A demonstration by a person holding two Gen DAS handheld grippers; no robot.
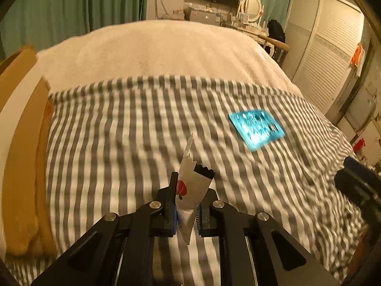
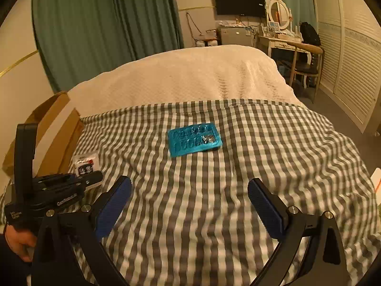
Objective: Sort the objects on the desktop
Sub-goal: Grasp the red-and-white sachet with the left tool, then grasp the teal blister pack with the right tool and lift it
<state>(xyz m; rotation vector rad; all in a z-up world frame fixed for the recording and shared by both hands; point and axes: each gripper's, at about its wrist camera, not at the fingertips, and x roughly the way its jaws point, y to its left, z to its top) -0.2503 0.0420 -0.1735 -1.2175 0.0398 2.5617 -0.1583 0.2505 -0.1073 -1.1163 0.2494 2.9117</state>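
Left hand-held gripper (image 1: pixel 187 214) is clamped on a small white packet (image 1: pixel 190 190) with a red mark, lifted above the checked cloth (image 1: pixel 119 143) on the bed, near the cardboard box (image 1: pixel 21 143) at the left edge. Right hand-held gripper (image 2: pixel 189 205) hangs wide open and empty, pointing at the blue pill sheet (image 2: pixel 194 139), which lies flat mid-cloth, untouched. Sorting looks partway: packet in hand but not dropped anywhere, pill sheet left to pick. The box is probably the destination, can't confirm.

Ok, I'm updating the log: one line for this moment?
left gripper: shut on white serrated-edge sachet | right gripper: open | teal blister pack: on checked cloth
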